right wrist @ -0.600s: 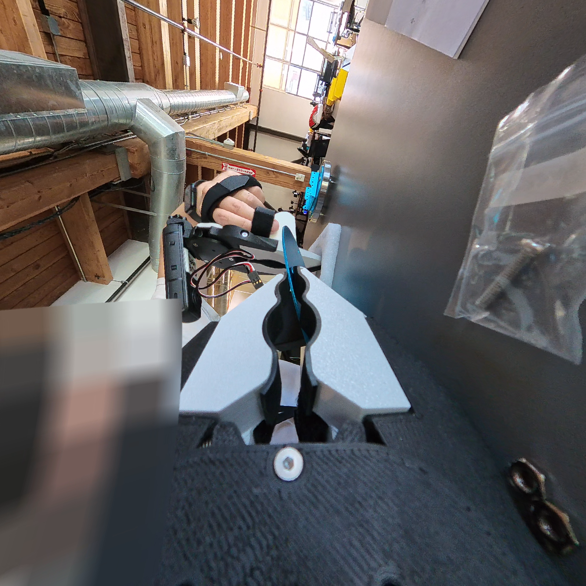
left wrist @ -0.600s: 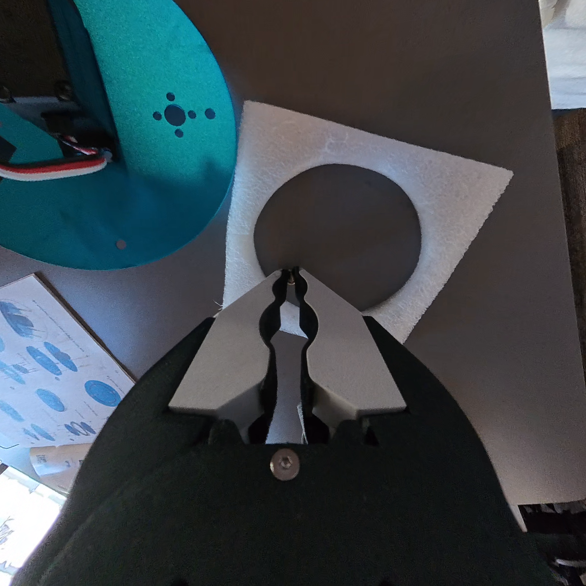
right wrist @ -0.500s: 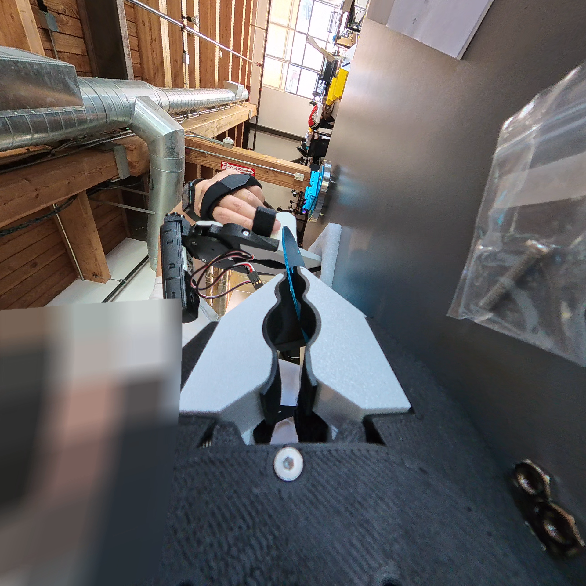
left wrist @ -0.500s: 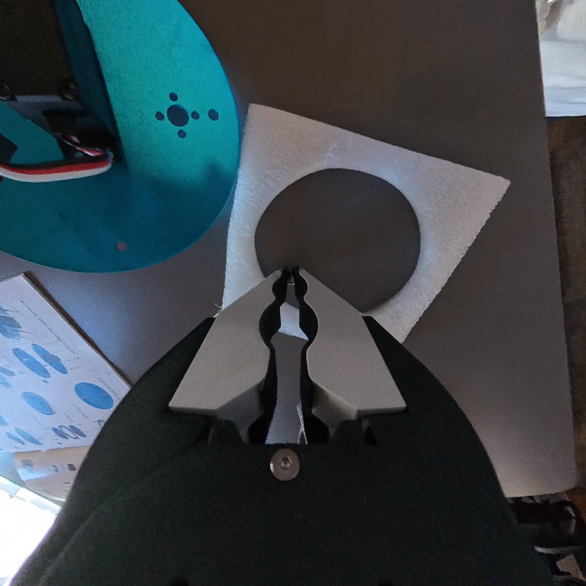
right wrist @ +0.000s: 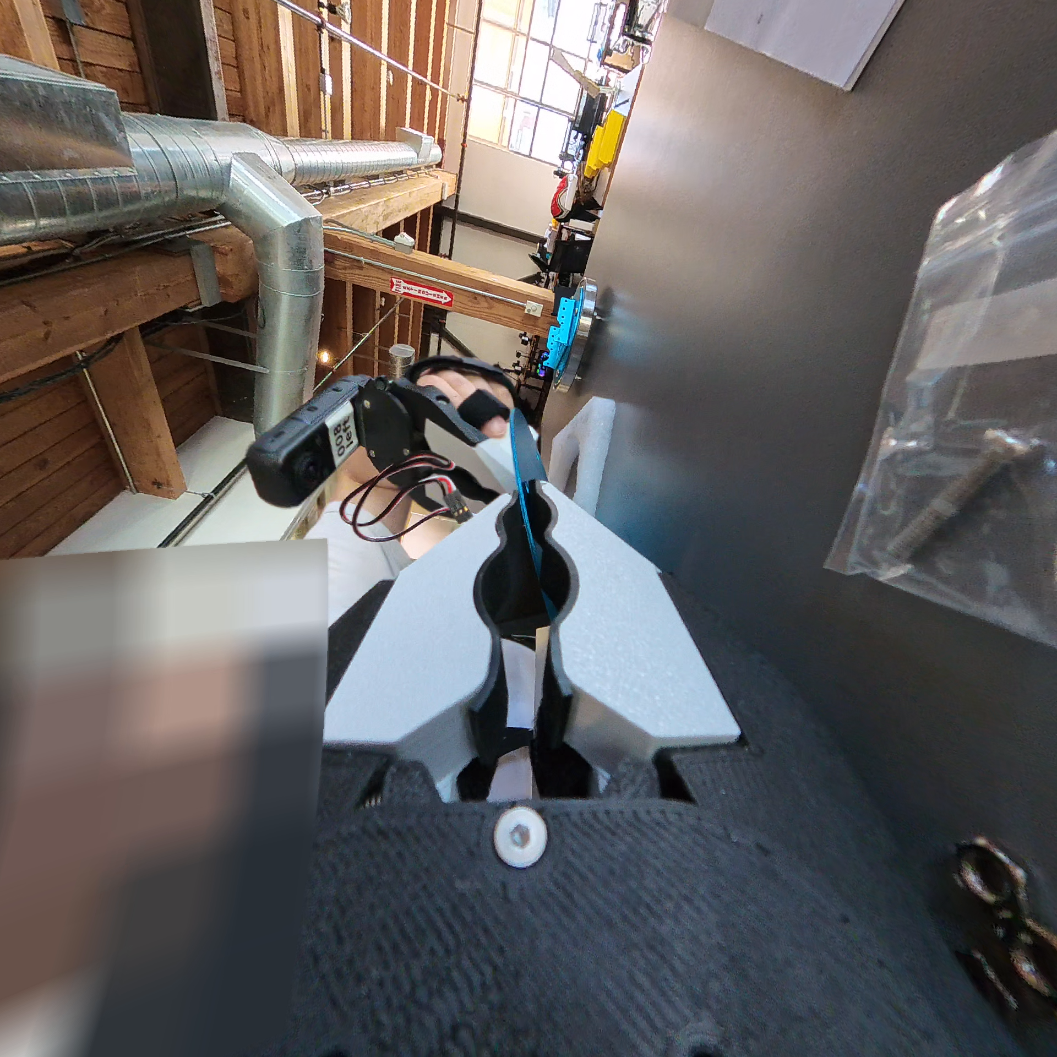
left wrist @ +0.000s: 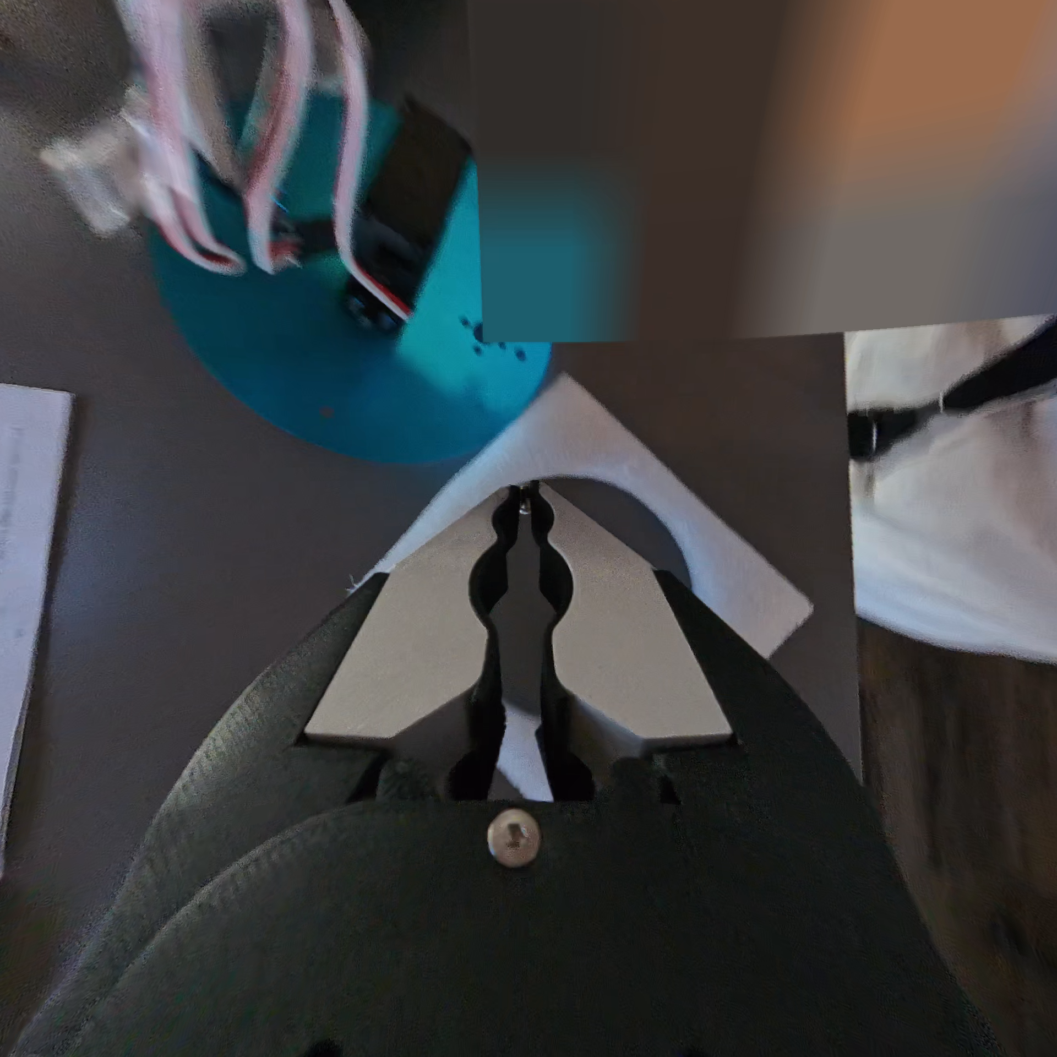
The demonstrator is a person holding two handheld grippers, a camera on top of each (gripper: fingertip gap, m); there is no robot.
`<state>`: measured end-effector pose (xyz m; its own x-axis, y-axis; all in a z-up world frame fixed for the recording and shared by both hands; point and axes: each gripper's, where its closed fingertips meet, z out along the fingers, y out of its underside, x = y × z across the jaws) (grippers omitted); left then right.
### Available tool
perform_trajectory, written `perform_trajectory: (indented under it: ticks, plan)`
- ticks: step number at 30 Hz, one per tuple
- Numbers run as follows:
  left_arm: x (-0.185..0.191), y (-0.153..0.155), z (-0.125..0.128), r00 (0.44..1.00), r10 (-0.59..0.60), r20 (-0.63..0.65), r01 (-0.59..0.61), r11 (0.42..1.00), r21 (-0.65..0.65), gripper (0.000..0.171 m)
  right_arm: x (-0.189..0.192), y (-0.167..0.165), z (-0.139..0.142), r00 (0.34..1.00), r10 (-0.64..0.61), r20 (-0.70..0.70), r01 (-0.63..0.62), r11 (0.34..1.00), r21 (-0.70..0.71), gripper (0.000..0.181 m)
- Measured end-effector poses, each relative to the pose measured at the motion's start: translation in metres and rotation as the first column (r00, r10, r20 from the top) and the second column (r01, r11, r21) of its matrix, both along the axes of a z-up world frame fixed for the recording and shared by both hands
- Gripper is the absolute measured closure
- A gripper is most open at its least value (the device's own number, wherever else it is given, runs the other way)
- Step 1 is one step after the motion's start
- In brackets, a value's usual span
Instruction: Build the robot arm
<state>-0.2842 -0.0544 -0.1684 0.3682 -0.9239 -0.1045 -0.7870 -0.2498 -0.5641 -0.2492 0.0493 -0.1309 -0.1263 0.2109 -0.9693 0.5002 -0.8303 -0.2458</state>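
Observation:
My left gripper (left wrist: pixel 525 487) is shut on a small silvery part (left wrist: pixel 524 505) at its tips, above the inner edge of a white foam square with a round hole (left wrist: pixel 715 549). A teal disc (left wrist: pixel 320 377) with a black servo (left wrist: pixel 412 189) and red-white-black wires (left wrist: pixel 263 171) hangs at the upper left. My right gripper (right wrist: pixel 525 489) is shut on that disc's thin edge (right wrist: pixel 523 452) and holds it edge-on. A gloved hand (right wrist: pixel 486 409) with the left gripper's camera housing (right wrist: pixel 303 457) is just behind the disc.
A printed sheet (left wrist: pixel 28 543) lies at the left on the grey table (left wrist: pixel 143 515). In the right wrist view a clear bag of screws (right wrist: pixel 972 457), loose nuts (right wrist: pixel 995 892) and a blue-and-metal round part (right wrist: pixel 575 337) lie on the table. The table edge and a person's white clothing (left wrist: pixel 944 515) are at the right. Left tips to right tips: about 12 centimeters.
The left gripper has swung over the foam toward its corner and turned, its camera now facing the right gripper. The teal disc now shows its servo and wires. Both grippers stay shut.

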Motion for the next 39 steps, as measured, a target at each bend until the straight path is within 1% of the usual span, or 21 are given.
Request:
perform_trajectory:
  ticks: [1,3,4,7,8,11,12,14,16,18,19,20,23,26,28,31,34,35,36,37,39]
  plan:
    - [0.004,0.003,0.008,0.996,0.033,0.078,-0.035,0.999,0.030,0.169,0.000,-0.001,-0.001,1.000,0.002,0.002,-0.002,1.000,0.000,0.181]
    - [0.008,0.004,0.017,0.974,0.101,0.201,-0.106,0.994,0.011,0.169,-0.001,-0.002,-0.003,1.000,0.005,0.011,-0.005,1.000,0.000,0.181]
    - [0.006,0.004,0.018,0.965,0.131,0.229,-0.133,0.991,-0.006,0.169,-0.001,-0.002,-0.004,1.000,0.007,0.016,-0.007,1.000,0.003,0.181]
    - [-0.001,0.004,0.021,0.942,0.185,0.280,-0.202,0.979,0.032,0.169,-0.001,-0.002,-0.007,1.000,0.005,0.029,-0.006,1.000,0.021,0.181]
    - [-0.001,0.003,0.019,0.934,0.202,0.295,-0.218,0.976,0.022,0.169,-0.002,-0.002,-0.007,0.999,0.004,0.033,-0.005,1.000,0.030,0.181]
    - [-0.002,-0.006,0.002,0.930,0.259,0.261,-0.246,0.966,-0.083,0.169,-0.002,-0.001,-0.009,0.999,0.001,0.042,-0.003,0.998,0.058,0.181]
    - [0.001,-0.009,0.000,0.925,0.269,0.269,-0.246,0.962,-0.116,0.169,-0.002,-0.002,-0.008,0.999,0.002,0.040,-0.004,0.998,0.057,0.181]
    - [0.005,-0.010,0.001,0.897,0.322,0.304,-0.273,0.943,-0.192,0.169,-0.002,-0.002,-0.009,0.999,0.003,0.043,-0.006,0.998,0.062,0.181]
    - [0.009,-0.012,0.003,0.867,0.375,0.328,-0.281,0.912,-0.299,0.169,-0.002,-0.003,-0.010,0.999,0.003,0.048,-0.007,0.998,0.068,0.181]
    - [0.005,-0.008,0.001,0.824,0.467,0.321,-0.340,0.861,-0.378,0.169,-0.002,-0.003,-0.010,0.999,0.007,0.049,-0.010,0.997,0.070,0.181]
    - [0.009,-0.010,0.003,0.808,0.480,0.341,-0.326,0.847,-0.421,0.169,-0.002,-0.003,-0.010,0.999,0.007,0.050,-0.011,0.997,0.076,0.181]
    - [0.010,-0.010,0.004,0.790,0.499,0.357,-0.326,0.834,-0.445,0.169,-0.002,-0.003,-0.011,0.999,0.007,0.053,-0.011,0.996,0.084,0.181]
    - [0.003,-0.006,0.002,0.729,0.583,0.358,-0.382,0.781,-0.494,0.169,-0.001,-0.003,-0.014,0.998,0.013,0.068,-0.020,0.994,0.110,0.181]
    - [-0.002,-0.005,0.007,0.629,0.666,0.401,-0.397,0.719,-0.571,0.169,-0.001,-0.001,-0.019,0.995,0.018,0.099,-0.034,0.986,0.161,0.181]
    - [-0.006,-0.005,0.010,0.559,0.711,0.426,-0.398,0.681,-0.614,0.169,0.000,0.000,-0.024,0.992,0.019,0.127,-0.048,0.972,0.232,0.180]
    - [-0.009,-0.006,0.020,0.456,0.743,0.489,-0.379,0.660,-0.649,0.169,0.000,0.000,-0.031,0.984,0.018,0.178,-0.090,0.907,0.411,0.172]
    - [-0.014,-0.007,0.029,0.384,0.751,0.538,-0.374,0.659,-0.653,0.169,-0.004,-0.003,-0.026,0.985,0.028,0.172,-0.117,0.839,0.532,0.154]
    - [-0.017,-0.007,0.031,0.362,0.754,0.547,-0.385,0.656,-0.650,0.169,-0.004,-0.002,-0.025,0.985,0.027,0.171,-0.123,0.805,0.581,0.150]
    - [-0.019,-0.007,0.033,0.341,0.754,0.561,-0.393,0.656,-0.644,0.169,-0.004,0.000,-0.024,0.984,0.017,0.179,-0.131,0.750,0.648,0.150]
    - [-0.022,-0.007,0.035,0.322,0.755,0.571,-0.396,0.655,-0.643,0.169,-0.005,0.006,-0.022,0.985,-0.008,0.175,-0.123,0.677,0.725,0.147]
    - [-0.027,-0.005,0.037,0.289,0.758,0.584,-0.410,0.650,-0.640,0.169,-0.008,0.010,-0.003,0.994,-0.055,0.093,-0.053,0.502,0.863,0.141]
